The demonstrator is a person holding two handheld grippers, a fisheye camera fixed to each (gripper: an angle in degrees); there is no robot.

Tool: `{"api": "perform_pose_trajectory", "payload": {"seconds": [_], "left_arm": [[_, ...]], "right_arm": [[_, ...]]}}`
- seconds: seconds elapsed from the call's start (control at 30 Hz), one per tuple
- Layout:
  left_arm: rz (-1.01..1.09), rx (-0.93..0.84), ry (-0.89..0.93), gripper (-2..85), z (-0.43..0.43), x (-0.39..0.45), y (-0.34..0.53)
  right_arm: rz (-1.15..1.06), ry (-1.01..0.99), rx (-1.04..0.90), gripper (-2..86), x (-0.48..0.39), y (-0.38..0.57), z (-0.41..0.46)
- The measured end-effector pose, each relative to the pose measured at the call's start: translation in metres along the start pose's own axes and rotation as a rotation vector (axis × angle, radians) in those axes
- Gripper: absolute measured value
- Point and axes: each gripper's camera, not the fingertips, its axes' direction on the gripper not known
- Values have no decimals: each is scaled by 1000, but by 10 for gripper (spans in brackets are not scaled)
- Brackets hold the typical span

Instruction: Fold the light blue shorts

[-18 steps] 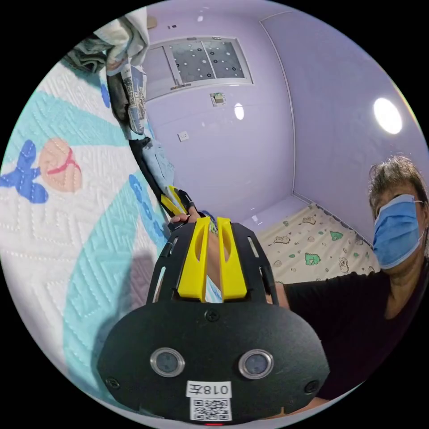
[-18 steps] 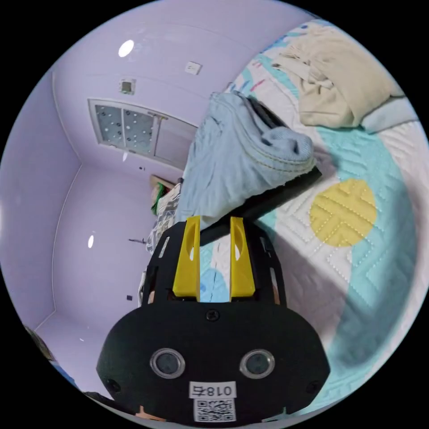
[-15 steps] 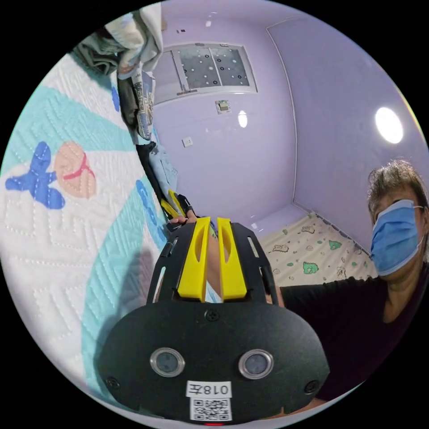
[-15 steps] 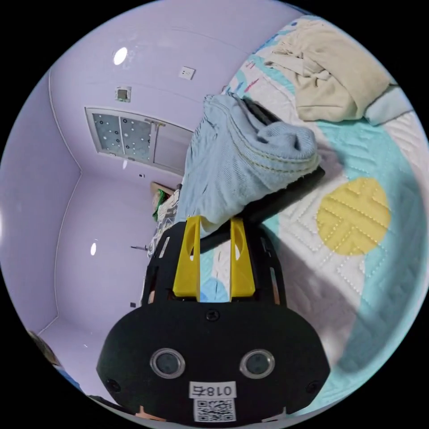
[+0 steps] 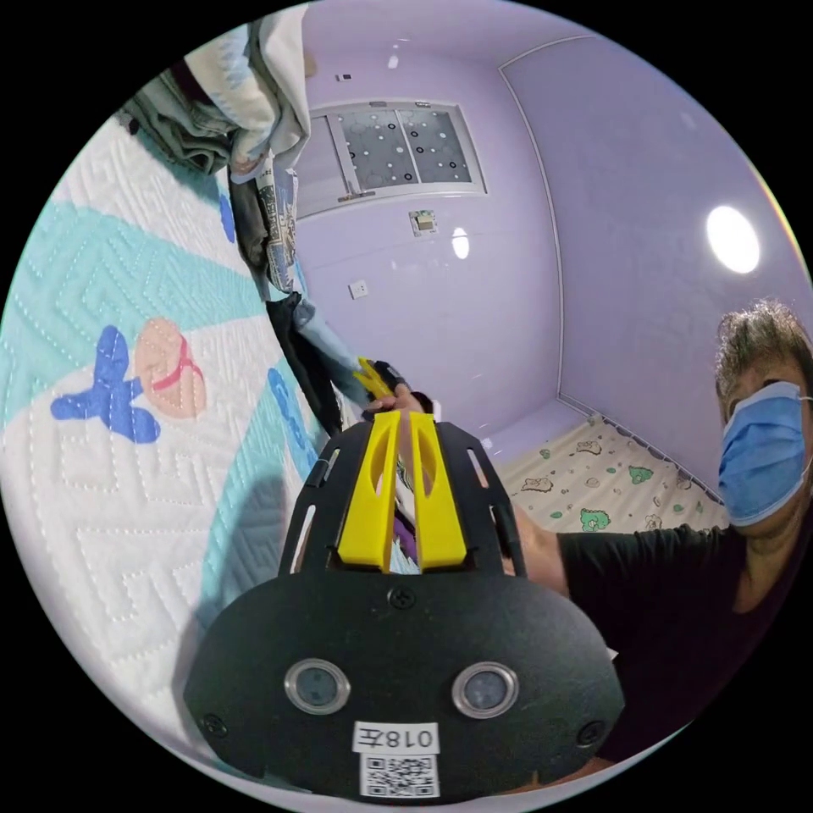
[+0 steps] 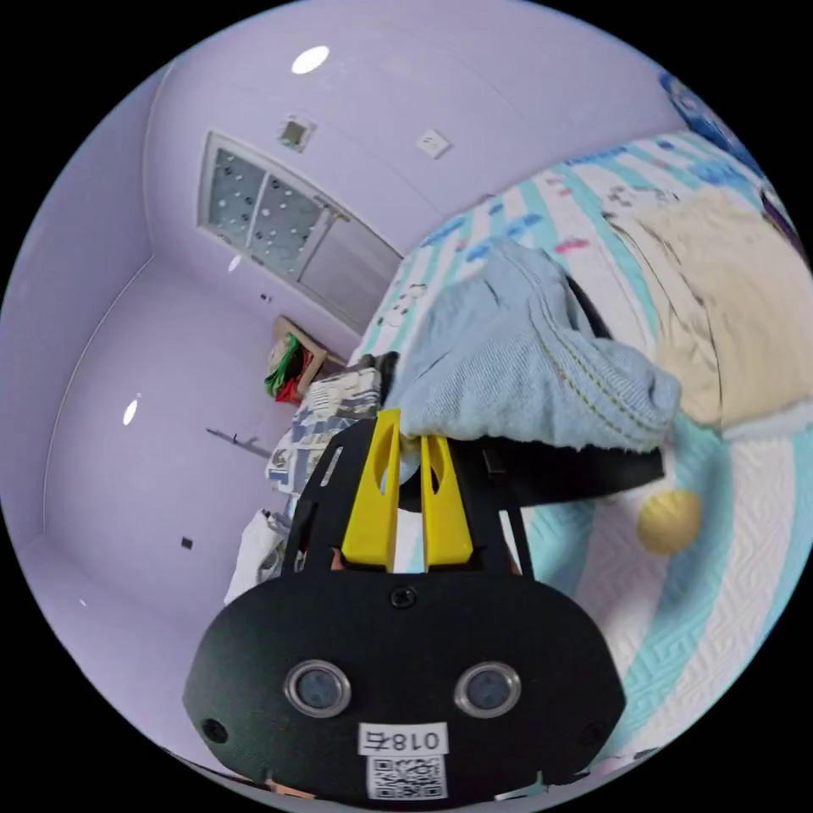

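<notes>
Quilted white-and-teal bedspread (image 6: 703, 610) underneath, spread wide. Beige garment (image 6: 745, 322) lying beyond. Light blue shorts (image 6: 525, 373) bunched up, lifted off the quilt over a dark garment (image 6: 576, 474), hem caught between the near-closed yellow jaws of the right gripper (image 6: 411, 432). Left gripper (image 5: 405, 423) raised beside the bed, jaws close together with a slim gap, clasping nothing visible.

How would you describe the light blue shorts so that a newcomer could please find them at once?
Start from the quilted white-and-teal bedspread in the right gripper view. Near its middle, a bunched garment lies on a flat black item, right ahead of the right tool. Those are the shorts: pale blue denim with yellow stitching, unlike the plain beige garment beside them.
</notes>
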Motion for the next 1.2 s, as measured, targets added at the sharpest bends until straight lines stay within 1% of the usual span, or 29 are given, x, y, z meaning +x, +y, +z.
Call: {"api": "perform_pose_trajectory", "payload": {"seconds": [0.13, 0.2, 0.27, 0.33, 0.4, 0.47, 0.53, 0.57, 0.63, 0.7, 0.77, 0.83, 0.9, 0.97, 1.0, 1.03, 1.07, 1.13, 1.2], "left_arm": [[23, 16, -38, -10, 2, 7, -12], [24, 56, -48, -10, -4, 10, -19], [22, 101, -62, -10, -12, 14, -25], [22, 143, -68, -10, -19, 21, -31], [21, 154, -74, -8, -20, 27, -35], [23, 154, -68, -7, -18, 33, -39], [31, 135, -72, -6, -11, 41, -47], [33, 128, -70, -4, -9, 43, -49], [22, 53, -75, 2, 4, 49, -60], [3, -34, -77, 13, 17, 52, -69], [-11, -137, -99, 28, 31, 56, -78], [11, -244, -142, 43, 43, 70, -88], [55, -292, -164, 52, 49, 84, -97], [100, -340, -184, 59, 55, 100, -106], [129, -362, -194, 60, 58, 109, -112], [154, -378, -199, 61, 60, 117, -118], [162, -383, -202, 61, 61, 121, -120], [168, -398, -194, 61, 63, 131, -132], [169, -412, -165, 60, 66, 140, -139]], "right_arm": [[-98, -166, -34, 30, -37, -10, -77], [-156, -239, -127, 35, -39, 6, -121], [-220, -305, -309, 41, -25, 45, -183], [-219, -294, -420, 48, 0, 84, -233], [-145, -184, -460, 52, 40, 123, -283], [32, 117, -356, 54, 97, 174, -356], [59, 261, -271, 57, 107, 212, -396], [16, 271, -232, 61, 99, 232, -406], [-84, 256, -230, 78, 75, 258, -396], [-197, 237, -278, 102, 45, 278, -362], [-366, 172, -314, 121, 0, 302, -303], [-493, 158, -346, 132, -35, 317, -257], [-600, 166, -363, 135, -66, 328, -220], [-747, 274, -376, 139, -96, 343, -180], [-784, 321, -389, 140, -100, 347, -170], [-836, 393, -433, 140, -104, 356, -153], [-849, 449, -505, 137, -100, 364, -140], [-847, 521, -506, 110, -92, 372, -138], [-766, 473, -473, 78, -84, 369, -156]]}}
